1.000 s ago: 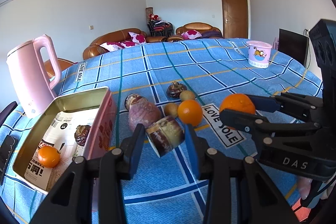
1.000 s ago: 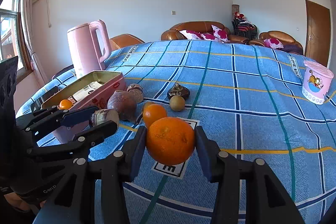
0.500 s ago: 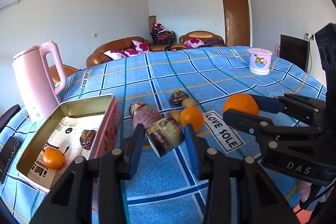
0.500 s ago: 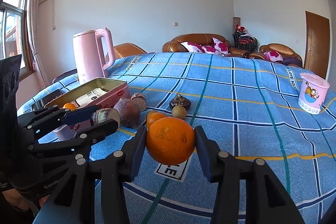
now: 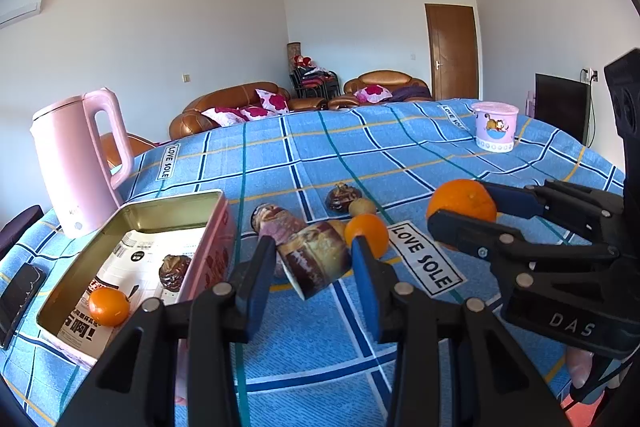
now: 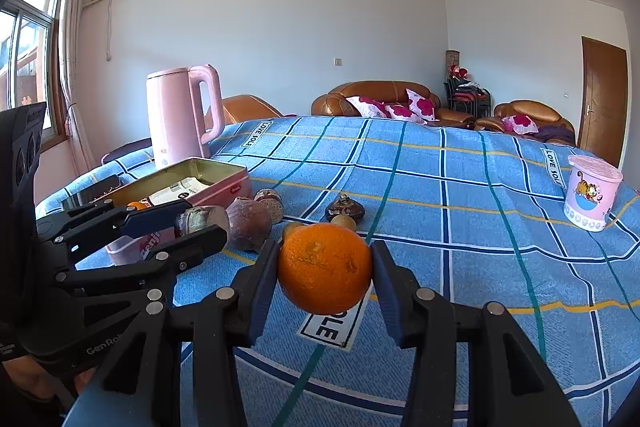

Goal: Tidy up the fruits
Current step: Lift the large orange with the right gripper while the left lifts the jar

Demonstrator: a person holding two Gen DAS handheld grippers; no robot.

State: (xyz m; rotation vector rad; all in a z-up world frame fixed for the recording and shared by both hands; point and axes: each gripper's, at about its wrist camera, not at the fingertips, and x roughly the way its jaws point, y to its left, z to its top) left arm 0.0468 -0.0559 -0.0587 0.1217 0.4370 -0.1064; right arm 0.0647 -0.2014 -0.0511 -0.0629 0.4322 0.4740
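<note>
My left gripper (image 5: 314, 259) is shut on a purple-brown halved fruit (image 5: 316, 261), held above the blue checked cloth just right of the pink tin (image 5: 218, 223). The tin holds a small orange (image 5: 108, 306) and a dark fruit (image 5: 175, 271) on printed paper. My right gripper (image 6: 325, 269) is shut on a big orange (image 6: 325, 269), also lifted off the cloth; the same orange (image 5: 462, 201) shows at the right of the left wrist view. On the cloth lie another orange (image 5: 368, 234), a purple fruit (image 6: 249, 223), a dark fruit (image 6: 344, 209) and small brown ones.
A pink kettle (image 5: 78, 163) stands behind the tin at the left. A pink printed cup (image 5: 495, 126) sits far right on the table. A dark phone (image 5: 18, 293) lies at the left edge. Sofas and a door are beyond the table.
Both grippers keep their hold on the fruits and have tilted upward a little, so more of the room and ceiling shows. The fruits on the cloth have not moved.
</note>
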